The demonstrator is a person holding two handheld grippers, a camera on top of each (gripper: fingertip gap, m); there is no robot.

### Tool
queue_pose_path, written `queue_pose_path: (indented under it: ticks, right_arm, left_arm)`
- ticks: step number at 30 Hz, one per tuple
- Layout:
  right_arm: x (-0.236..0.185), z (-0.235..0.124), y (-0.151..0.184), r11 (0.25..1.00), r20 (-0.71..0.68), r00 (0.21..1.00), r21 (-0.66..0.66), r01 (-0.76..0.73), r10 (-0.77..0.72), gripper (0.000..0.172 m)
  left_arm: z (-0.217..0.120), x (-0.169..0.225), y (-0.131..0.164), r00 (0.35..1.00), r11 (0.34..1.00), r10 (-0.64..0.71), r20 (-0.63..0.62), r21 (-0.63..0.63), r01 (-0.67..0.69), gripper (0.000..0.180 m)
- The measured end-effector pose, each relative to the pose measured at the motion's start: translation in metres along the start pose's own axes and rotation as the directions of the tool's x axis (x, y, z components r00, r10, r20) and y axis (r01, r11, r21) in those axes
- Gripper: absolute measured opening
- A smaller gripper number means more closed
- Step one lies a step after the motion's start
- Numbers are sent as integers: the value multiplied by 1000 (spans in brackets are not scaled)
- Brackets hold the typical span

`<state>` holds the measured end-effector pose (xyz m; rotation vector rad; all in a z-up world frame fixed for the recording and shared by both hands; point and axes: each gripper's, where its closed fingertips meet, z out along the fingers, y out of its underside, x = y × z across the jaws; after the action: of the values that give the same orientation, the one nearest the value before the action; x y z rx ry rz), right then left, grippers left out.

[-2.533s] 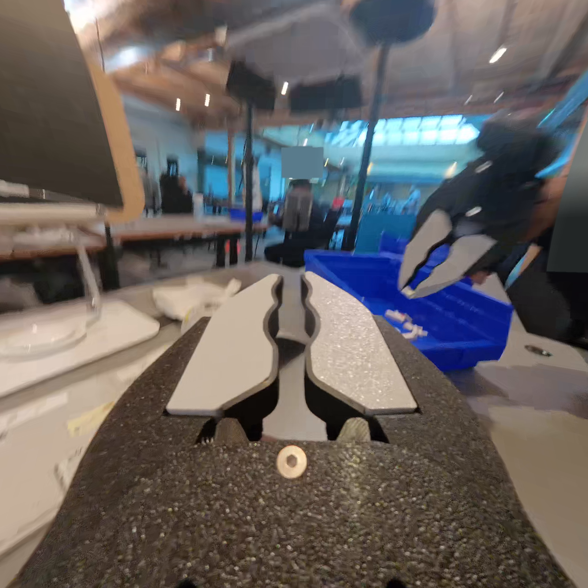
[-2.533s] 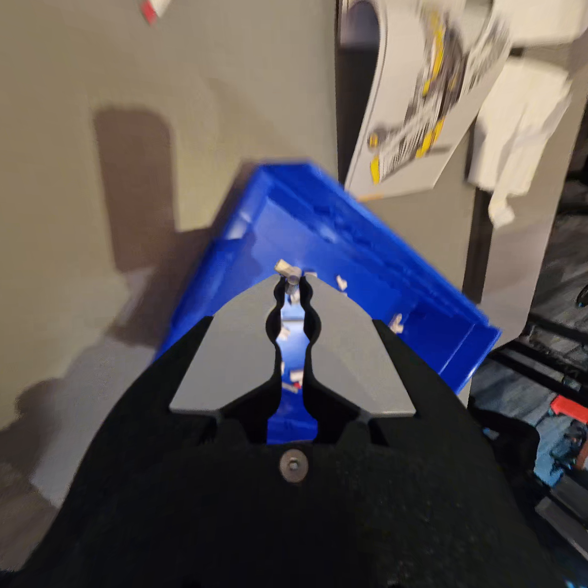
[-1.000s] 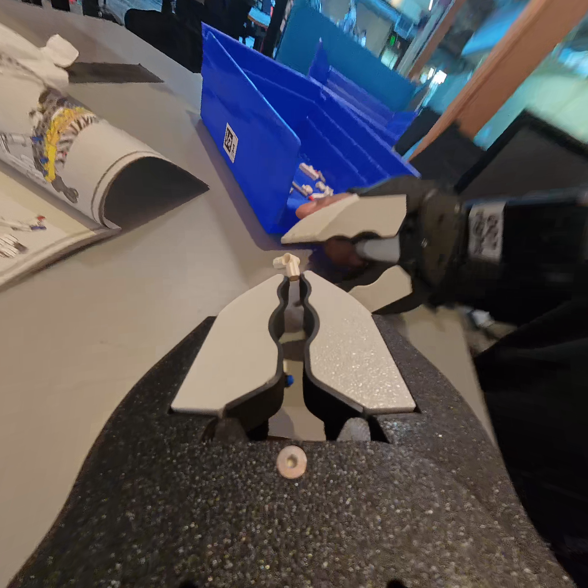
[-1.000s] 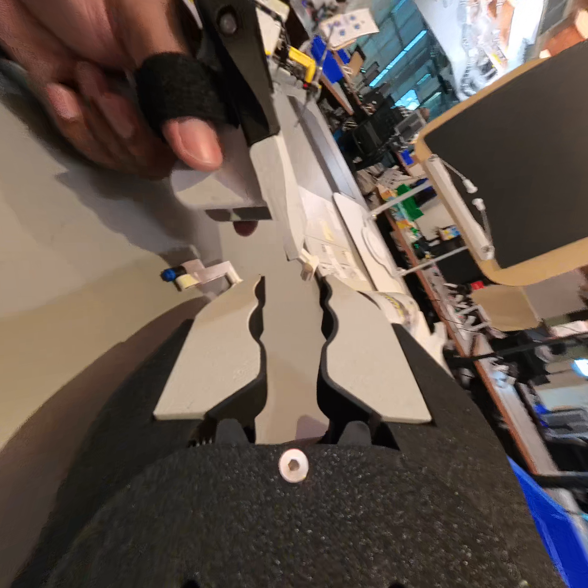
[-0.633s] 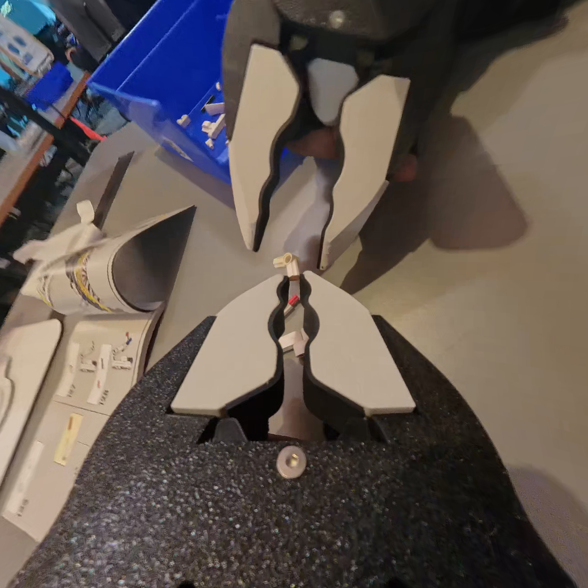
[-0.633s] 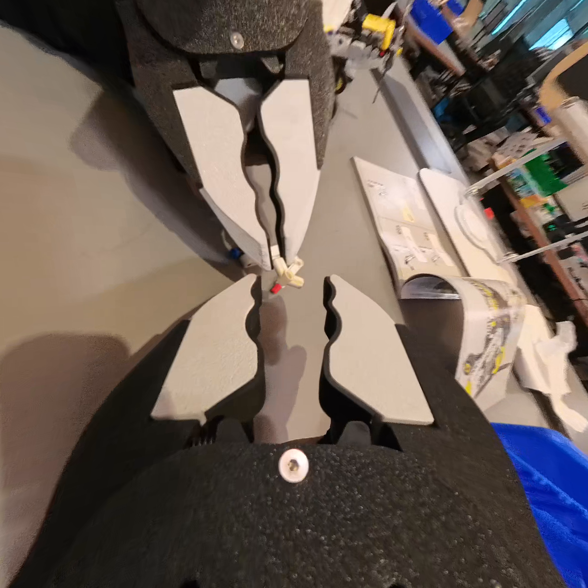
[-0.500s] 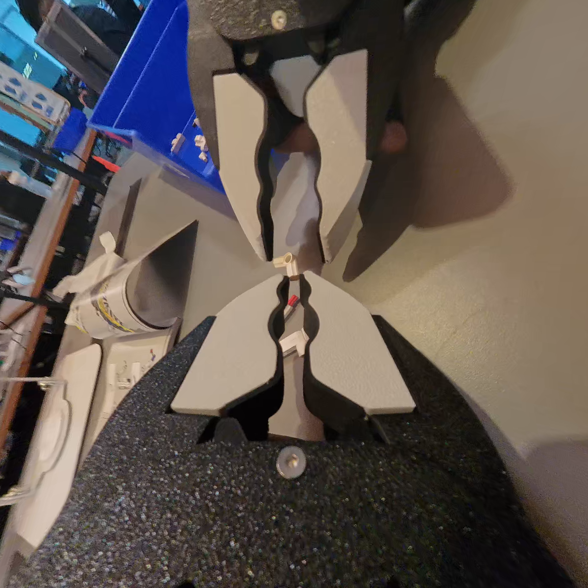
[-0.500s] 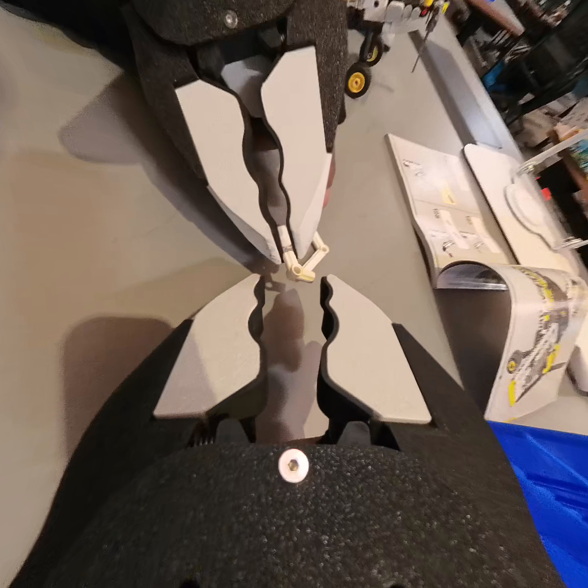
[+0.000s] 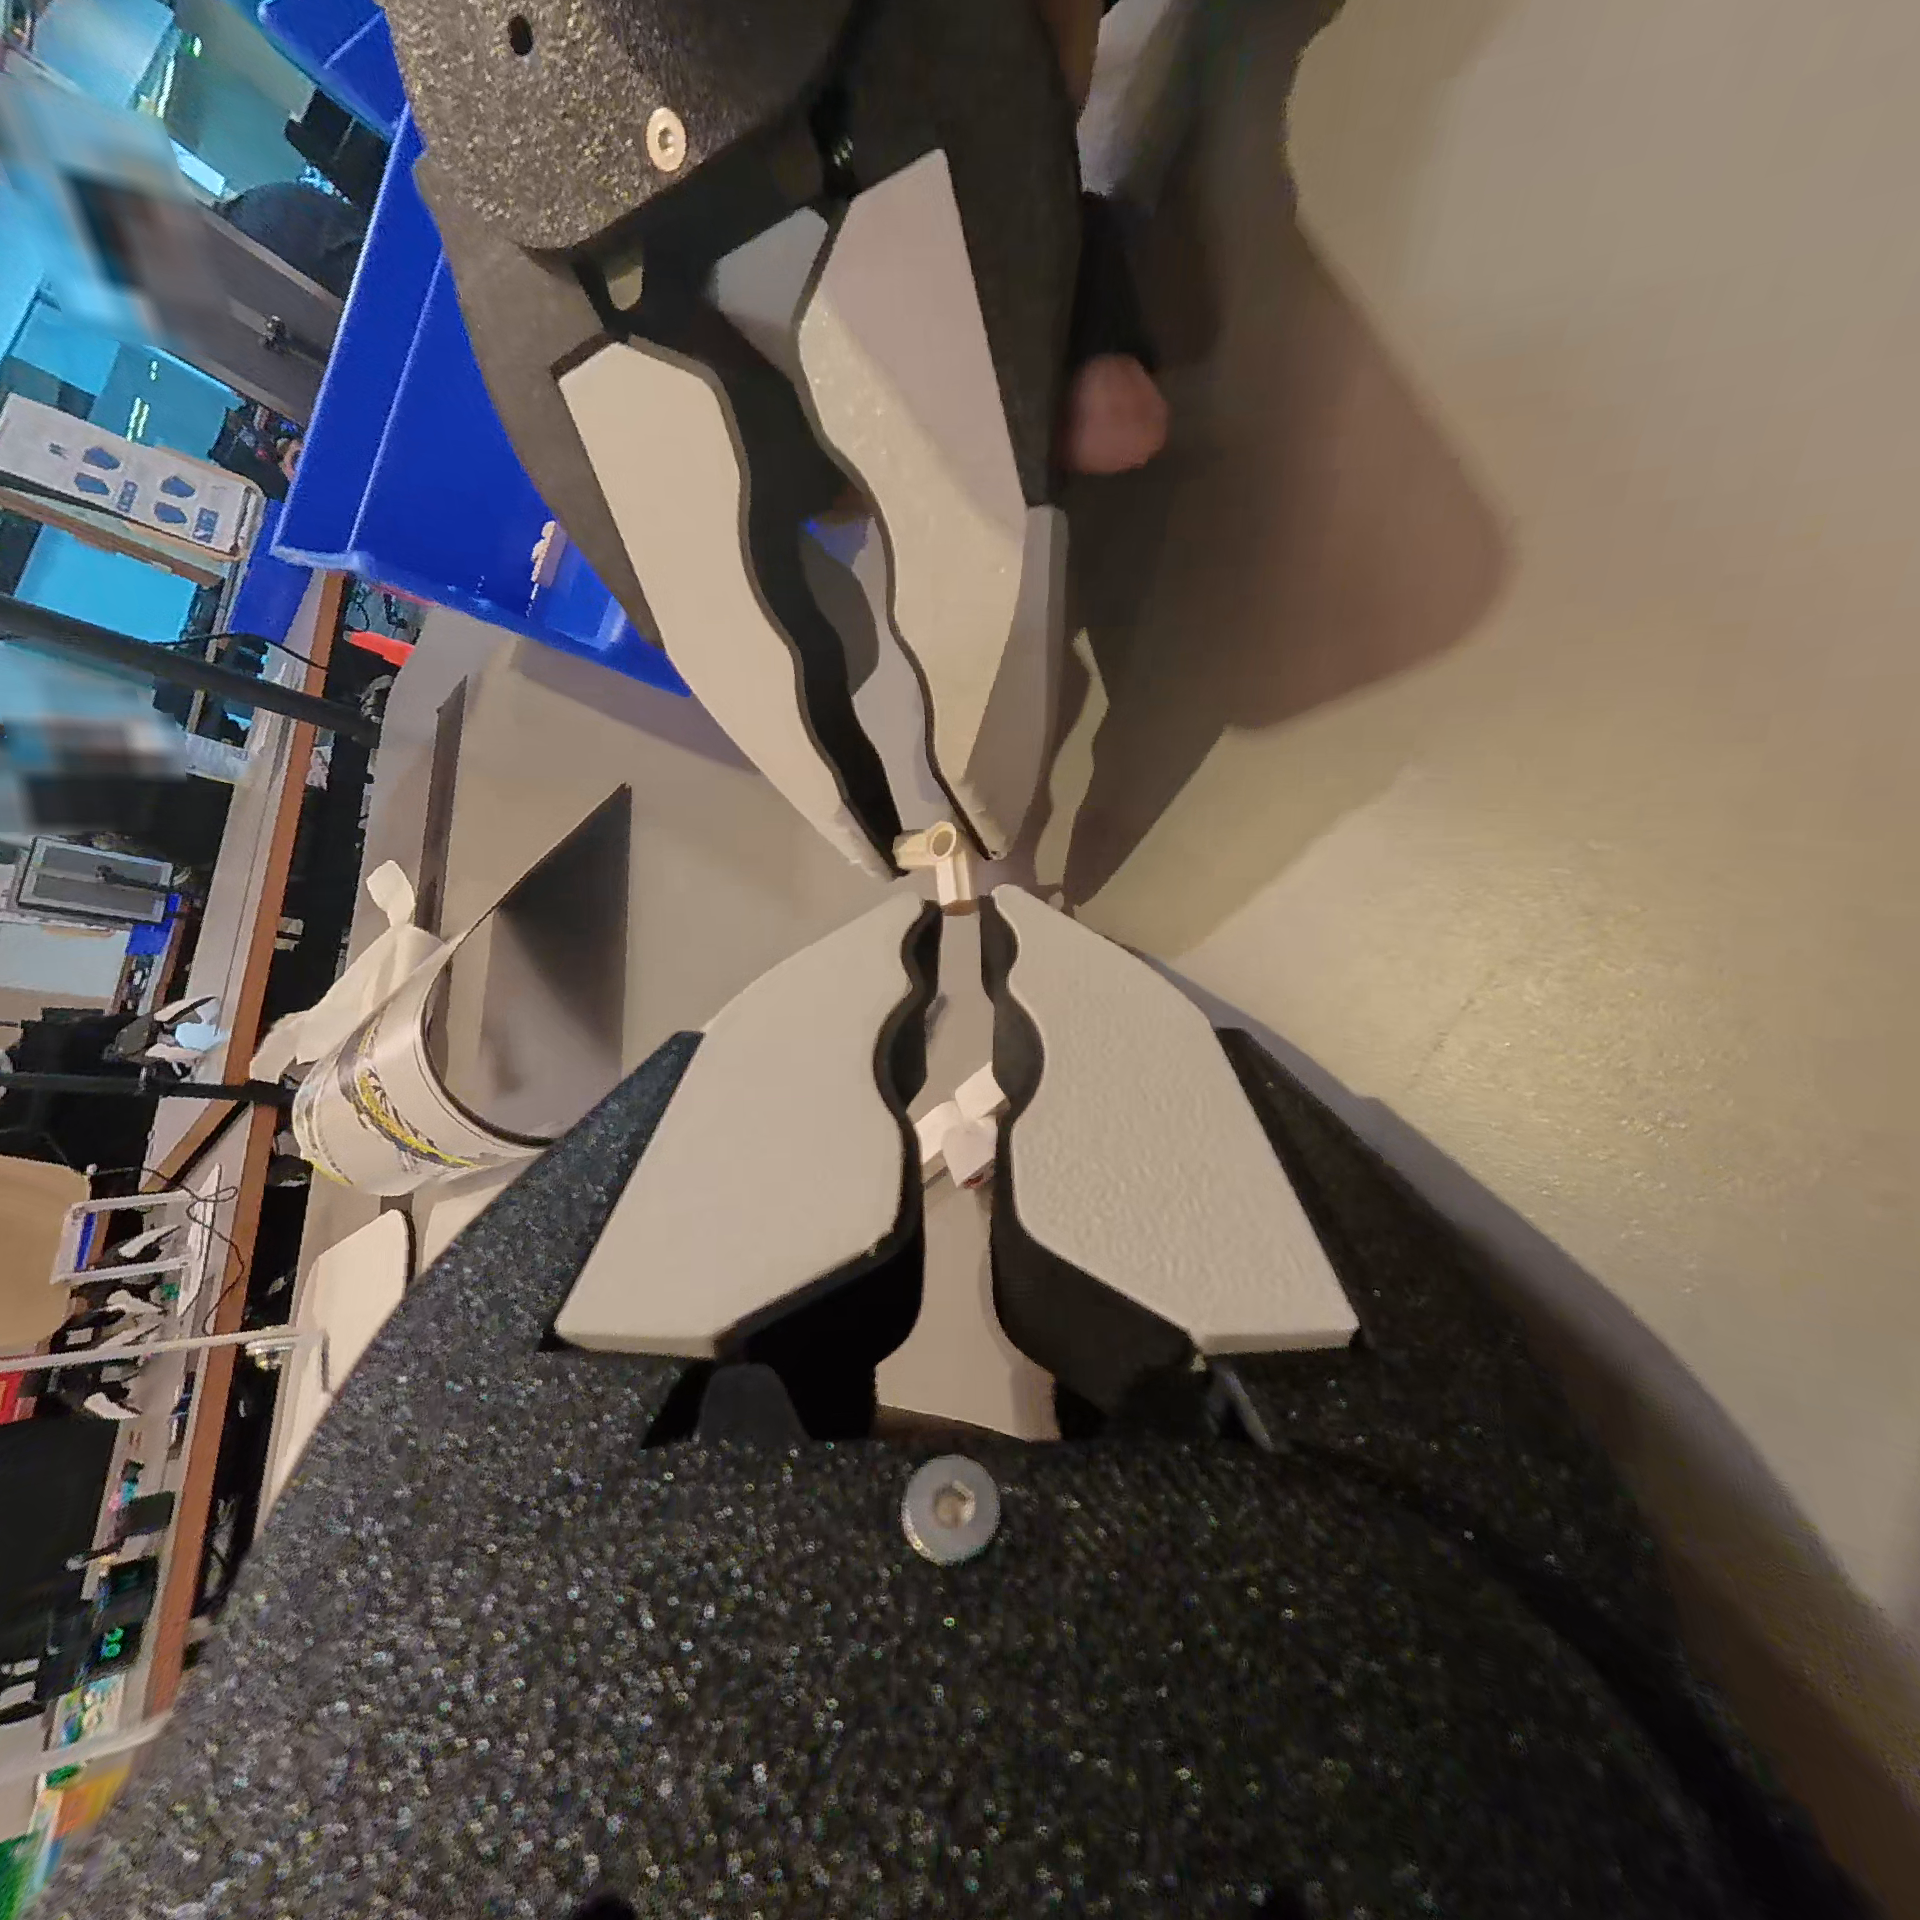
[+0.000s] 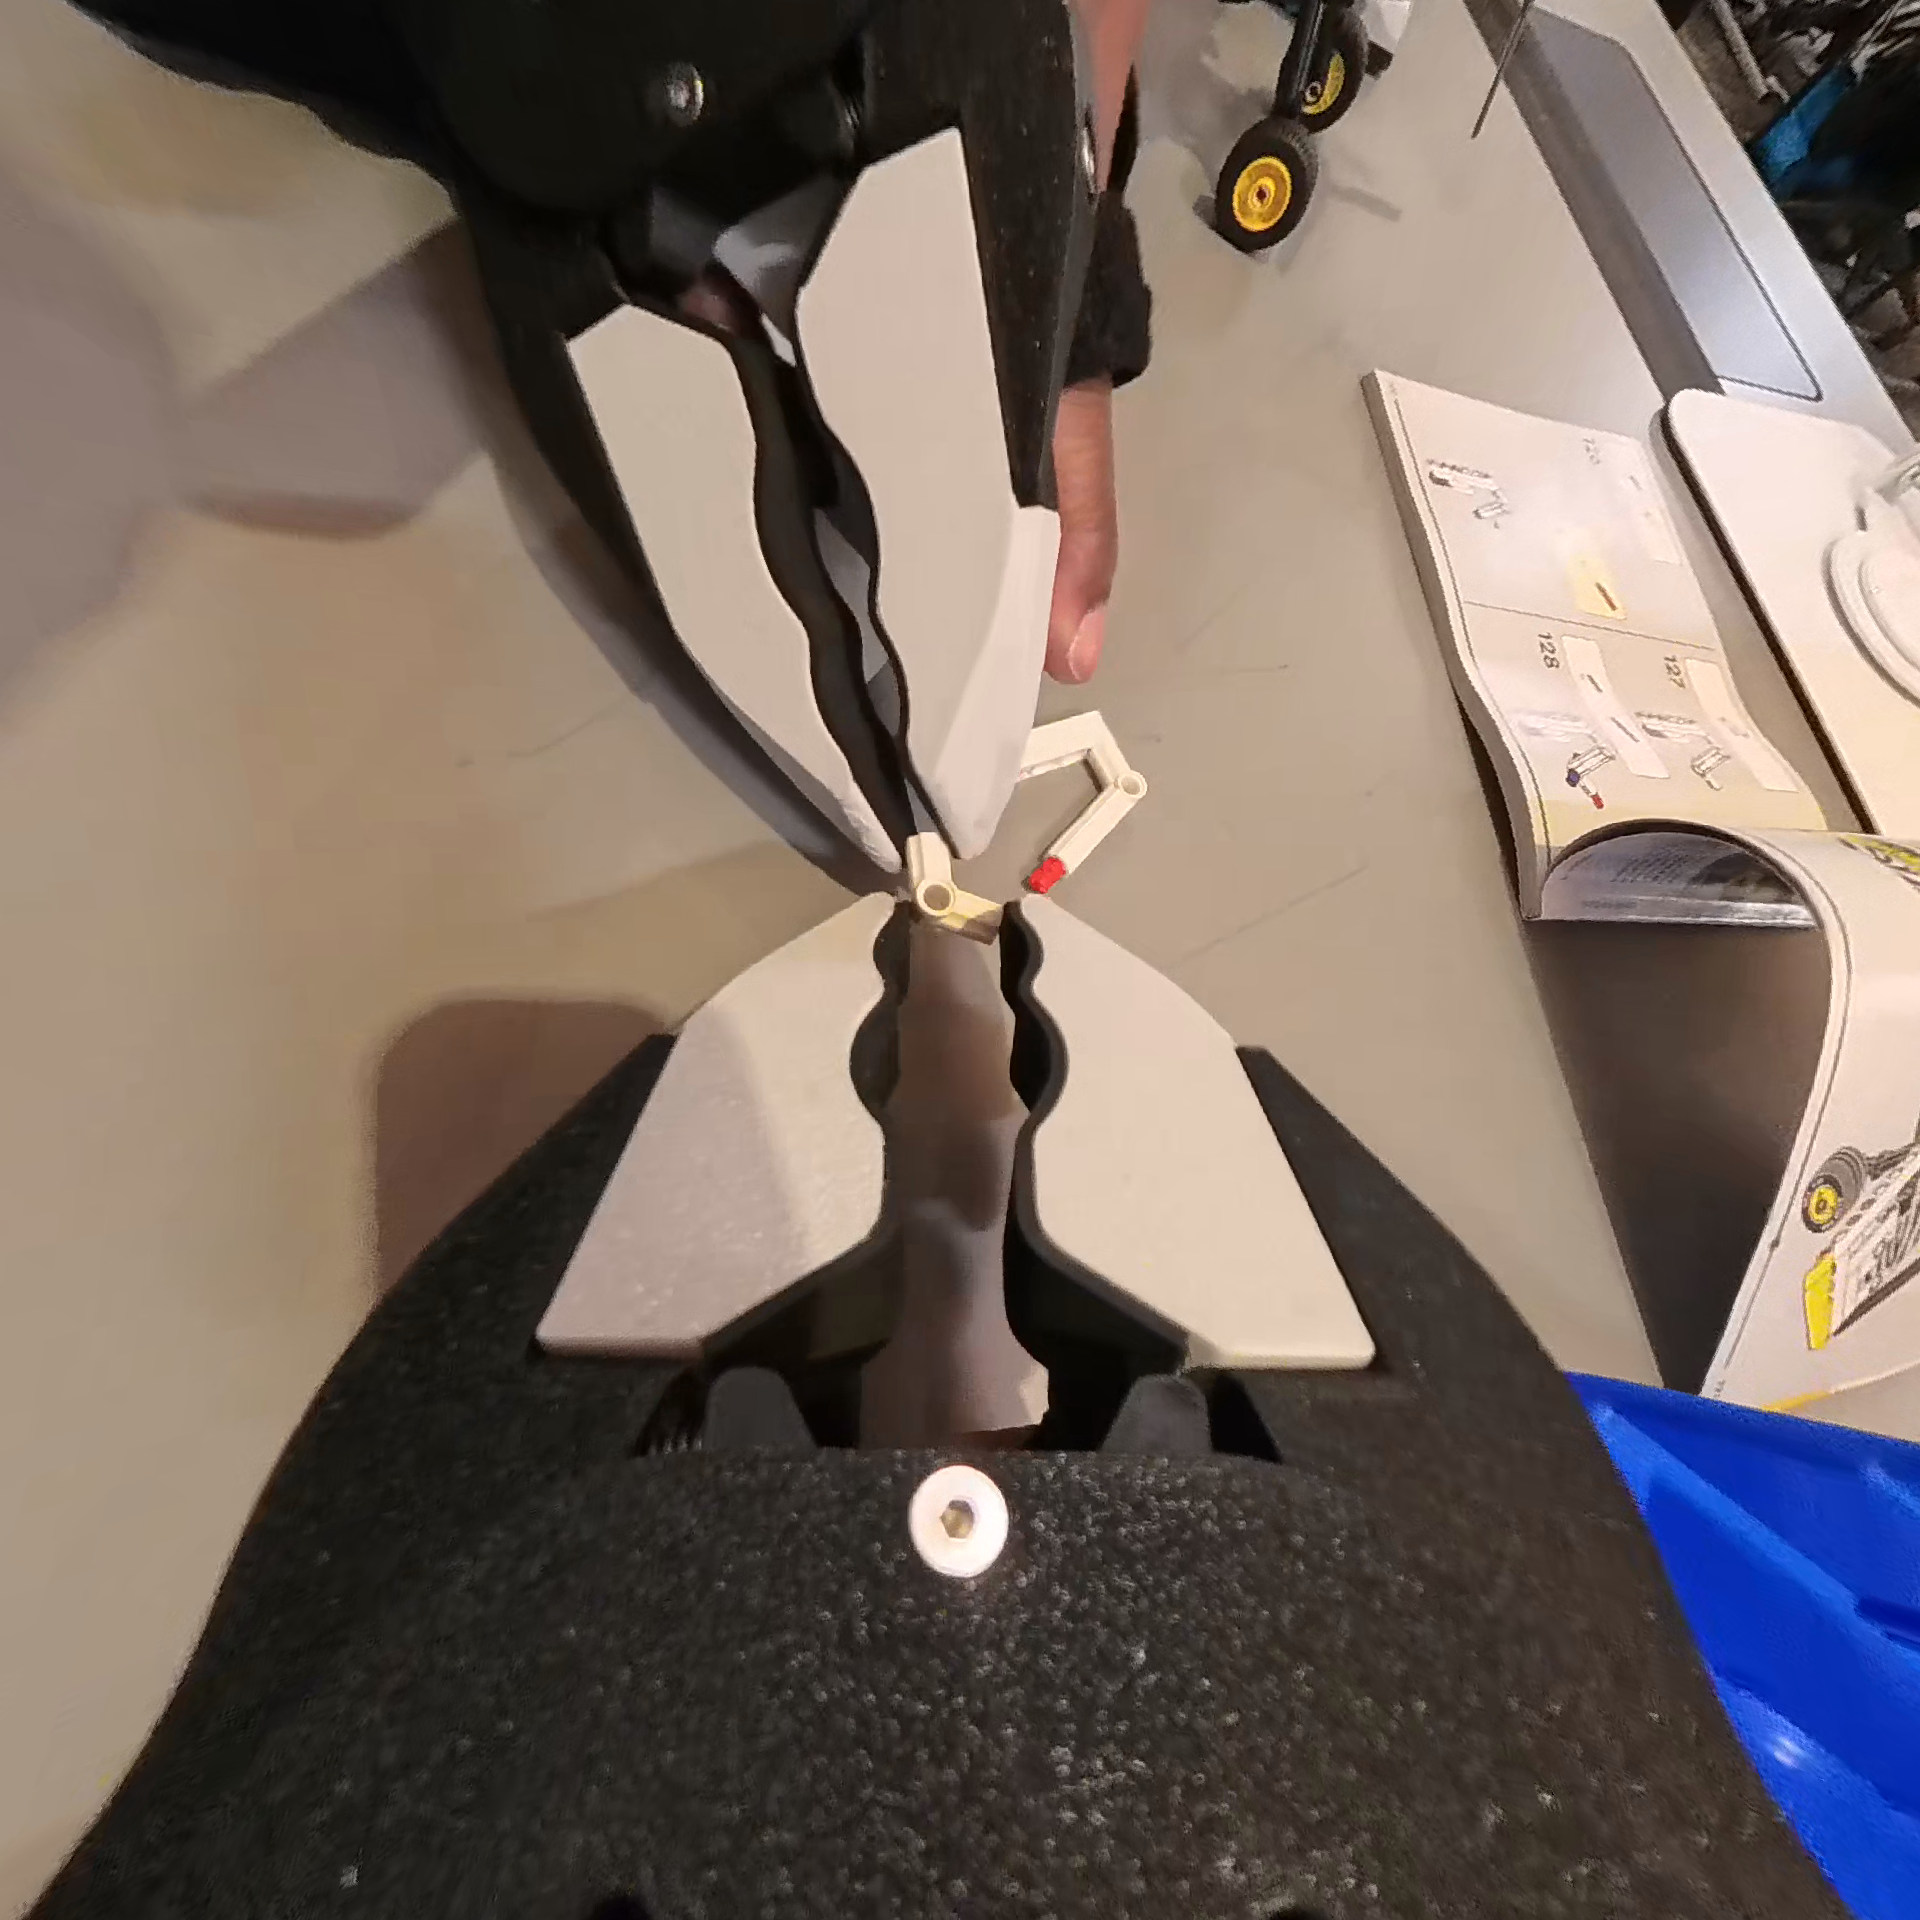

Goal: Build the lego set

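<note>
My left gripper (image 9: 956, 906) is shut on one arm of a small cream L-shaped connector (image 9: 940, 857) and holds it just above the grey table (image 9: 1558, 935). My right gripper (image 10: 951, 914) faces it tip to tip, and its pads press on the connector's other arm (image 10: 940, 888). The right gripper's fingertips (image 9: 883, 847) flank that arm in the left wrist view. The left gripper (image 10: 925, 847) comes down from the top of the right wrist view. A white bent assembly with a red pin (image 10: 1091, 810) lies on the table just beyond the tips.
An open instruction booklet (image 10: 1558, 644) with a curled page lies at the right. A blue bin (image 10: 1766, 1558) is at the lower right and also shows in the left wrist view (image 9: 416, 436). A yellow-hubbed wheel (image 10: 1262, 192) and a white tray (image 10: 1787, 499) lie farther back. The grippers are tip to tip, or close to it.
The two grippers came together tip to tip. My right gripper was open beside the connector and has now closed on its free arm. The left grasp is unchanged.
</note>
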<state>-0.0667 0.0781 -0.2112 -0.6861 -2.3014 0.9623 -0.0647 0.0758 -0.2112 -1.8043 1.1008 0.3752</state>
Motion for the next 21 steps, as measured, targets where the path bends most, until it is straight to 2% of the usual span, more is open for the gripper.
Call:
queue_pose_path:
  ticks: [4,11,14,18,21]
  right_arm:
    - [5,0,4,999,-18,999,-26,-44,44,16]
    - [7,5,18,988,-37,995,-117,-102,98,16]
    - [8,4,21,981,-34,990,-132,-139,135,16]
    - [7,4,23,972,-22,983,-147,-181,180,16]
    - [7,4,24,966,-10,977,-150,-212,213,16]
  left_arm:
    - [-2,-5,5,994,994,-113,-10,-2,113,18]
    - [-3,-22,16,932,933,-360,-29,-34,359,28]
    - [0,-27,26,925,923,-376,-57,-114,368,29]
    - [4,-26,36,910,904,-396,-126,-230,361,38]
    - [7,-25,36,906,907,-376,-194,-275,317,38]
